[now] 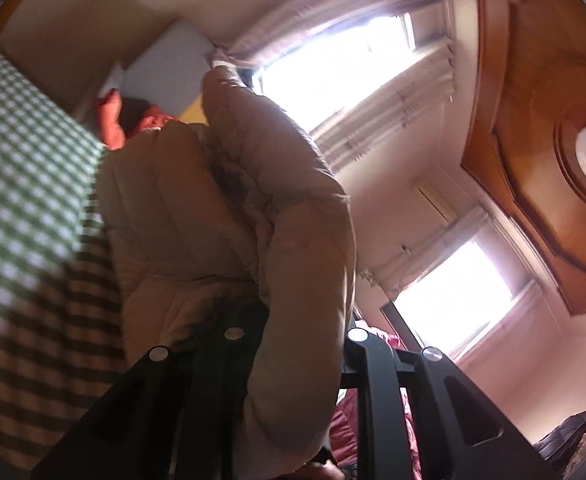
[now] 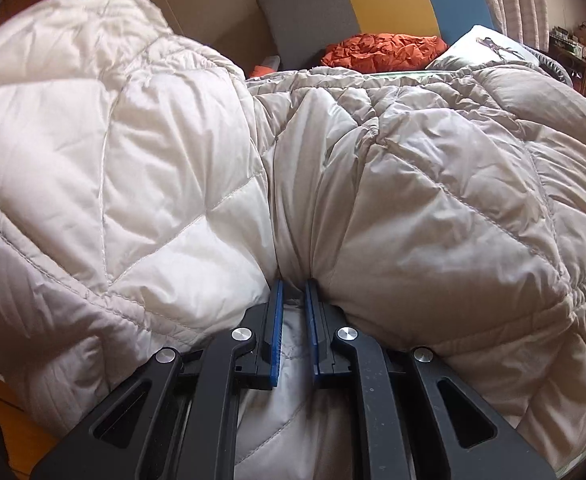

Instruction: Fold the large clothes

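A large beige quilted down coat (image 2: 413, 184) lies bunched across the bed and fills the right wrist view. My right gripper (image 2: 294, 284) is shut on a pinched fold of the coat, its blue pads pressed against the fabric. In the left wrist view the same coat (image 1: 229, 216) hangs lifted and folded over, tilted toward the ceiling. My left gripper (image 1: 293, 344) is shut on a thick fold of the coat, which hides its fingertips.
A green checked sheet (image 1: 25, 168) covers the bed at left. An orange garment (image 2: 381, 50) and a grey, yellow and blue cushion (image 2: 373, 8) lie beyond the coat. Bright windows with curtains (image 1: 353, 64) and a wooden ceiling panel (image 1: 541, 128) are overhead.
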The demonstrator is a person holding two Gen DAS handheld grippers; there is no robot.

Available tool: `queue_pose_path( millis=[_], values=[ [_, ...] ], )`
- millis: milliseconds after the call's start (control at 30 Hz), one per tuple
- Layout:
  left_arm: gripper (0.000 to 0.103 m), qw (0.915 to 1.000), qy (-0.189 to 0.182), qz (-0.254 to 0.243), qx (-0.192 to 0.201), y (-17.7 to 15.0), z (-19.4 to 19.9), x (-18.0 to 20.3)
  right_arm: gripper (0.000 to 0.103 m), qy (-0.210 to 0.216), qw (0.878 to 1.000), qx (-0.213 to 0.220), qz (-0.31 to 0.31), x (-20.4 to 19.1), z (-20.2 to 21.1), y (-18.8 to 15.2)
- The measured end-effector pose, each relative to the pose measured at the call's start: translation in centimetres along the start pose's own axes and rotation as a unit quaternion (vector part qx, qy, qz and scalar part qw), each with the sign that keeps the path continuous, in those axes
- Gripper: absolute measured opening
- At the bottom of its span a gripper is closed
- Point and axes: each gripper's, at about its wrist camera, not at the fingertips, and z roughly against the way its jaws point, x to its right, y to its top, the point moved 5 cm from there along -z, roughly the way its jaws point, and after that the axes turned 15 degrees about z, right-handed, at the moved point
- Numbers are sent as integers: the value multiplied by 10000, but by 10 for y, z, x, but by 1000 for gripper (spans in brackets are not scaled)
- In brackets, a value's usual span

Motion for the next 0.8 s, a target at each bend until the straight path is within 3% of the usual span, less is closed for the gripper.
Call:
queue_pose_path(
  millis=[200, 400, 633, 667, 733, 800],
  values=[
    [15, 9977, 93, -207, -639, -12, -78, 26, 9, 271, 9995, 52, -149, 10, 4, 1],
    [15, 9944, 384, -355, -919, -18, -113, 33, 9, 441, 9984, 49, -361, 29, 29, 3],
    [15, 9890, 777, -601, -1109, -31, -134, 48, 9, -18, 9988, 307, -394, 75, 96, 1],
    [15, 9878, 830, -669, -1135, -35, -140, 52, 11, -147, 9986, 320, -396, 84, 105, -1],
    [15, 9842, 970, -804, -1245, -46, -152, 57, 56, -495, 9973, 324, -436, 105, 125, -5],
    [15, 9794, 1124, -975, -1365, -55, -166, 58, 57, -891, 9939, 467, -455, 129, 146, -9]
  ],
)
